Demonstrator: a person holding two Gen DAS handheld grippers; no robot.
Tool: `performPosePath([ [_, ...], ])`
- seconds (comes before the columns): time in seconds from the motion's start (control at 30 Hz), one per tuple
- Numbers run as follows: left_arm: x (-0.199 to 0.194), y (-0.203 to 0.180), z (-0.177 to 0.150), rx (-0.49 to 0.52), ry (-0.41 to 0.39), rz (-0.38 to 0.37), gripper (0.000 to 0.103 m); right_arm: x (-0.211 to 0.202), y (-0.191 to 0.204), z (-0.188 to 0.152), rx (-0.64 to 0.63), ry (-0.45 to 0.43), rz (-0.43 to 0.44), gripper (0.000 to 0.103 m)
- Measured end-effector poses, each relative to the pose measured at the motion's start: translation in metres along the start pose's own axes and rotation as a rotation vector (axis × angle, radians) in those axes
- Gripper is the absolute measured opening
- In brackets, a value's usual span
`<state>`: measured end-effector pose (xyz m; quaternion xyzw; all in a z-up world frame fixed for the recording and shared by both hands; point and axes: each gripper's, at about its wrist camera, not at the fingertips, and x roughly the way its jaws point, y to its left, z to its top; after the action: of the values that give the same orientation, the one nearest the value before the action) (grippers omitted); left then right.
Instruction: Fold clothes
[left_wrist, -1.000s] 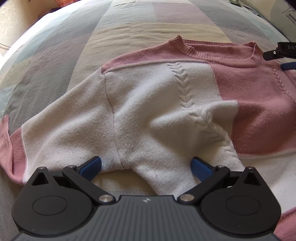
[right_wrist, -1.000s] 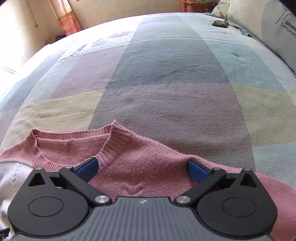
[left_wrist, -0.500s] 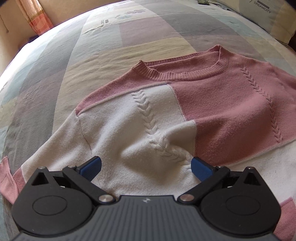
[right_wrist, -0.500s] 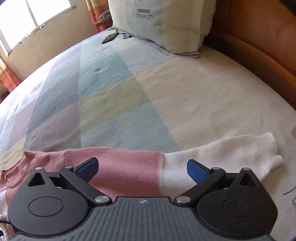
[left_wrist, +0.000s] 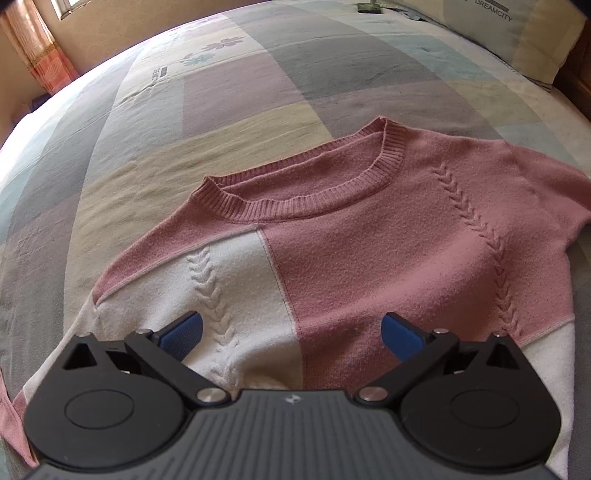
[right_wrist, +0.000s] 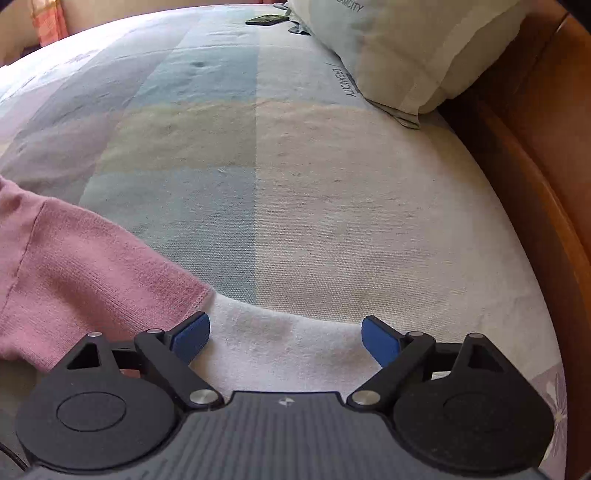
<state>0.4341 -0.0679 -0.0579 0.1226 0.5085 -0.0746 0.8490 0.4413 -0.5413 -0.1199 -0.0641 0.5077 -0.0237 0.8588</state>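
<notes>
A pink and white sweater (left_wrist: 332, 236) lies spread flat, front up, on a bed (left_wrist: 221, 110) covered with a sheet of pale checked blocks in grey, blue, yellow and mauve. In the left wrist view its ribbed round collar (left_wrist: 306, 192) faces away from the camera, the chest to the right of the middle seam is pink, the panel to the left is white, and a raised braid pattern runs down each side. The left hand-held gripper (left_wrist: 291, 332) hovers over the lower chest with its blue-padded fingers (left_wrist: 183, 334) spread wide, one above the white panel and one above the pink, nothing between them; whether the pads touch the knit cannot be told. In the right wrist view the sweater's sleeve (right_wrist: 147, 288) stretches out across the bed toward the right, pink near the shoulder and white toward the cuff end. The right hand-held gripper (right_wrist: 286, 338) sits over the white part of that sleeve, its jaws also wide apart and gripping nothing. Beyond it a pale pillow (right_wrist: 399, 48) with printed lettering rests against a wooden headboard (right_wrist: 535, 155), and a small dark flat object (right_wrist: 266, 19) lies far up the bed near the pillow. A strip of orange curtain (left_wrist: 35, 55) shows at the far left of the room.
</notes>
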Motion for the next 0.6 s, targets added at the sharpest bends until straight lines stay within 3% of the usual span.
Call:
performPosePath([
  [0.17, 0.004, -0.018, 0.008, 0.043, -0.003, -0.029, 0.102, 0.009, -0.013, 0.003, -0.236, 0.024, 0.000, 0.083],
  [0.27, 0.007, -0.026, 0.012, 0.048, -0.001, -0.043, 0.102, 0.013, -0.021, 0.004, -0.296, 0.051, 0.085, 0.080],
  [0.33, 0.009, -0.031, 0.015, 0.051, 0.001, -0.052, 0.102, 0.012, -0.027, 0.007, -0.276, 0.077, 0.161, 0.042],
  [0.4, 0.010, -0.036, 0.018, 0.054, 0.002, -0.061, 0.102, 0.010, -0.023, 0.005, -0.291, 0.064, 0.123, 0.020],
  [0.53, 0.008, -0.041, 0.022, 0.068, -0.007, -0.065, 0.102, 0.005, -0.015, 0.002, -0.320, 0.039, 0.047, 0.010],
  [0.6, 0.007, -0.042, 0.023, 0.068, -0.012, -0.065, 0.102, 0.002, -0.019, 0.002, -0.263, 0.018, -0.023, 0.007],
])
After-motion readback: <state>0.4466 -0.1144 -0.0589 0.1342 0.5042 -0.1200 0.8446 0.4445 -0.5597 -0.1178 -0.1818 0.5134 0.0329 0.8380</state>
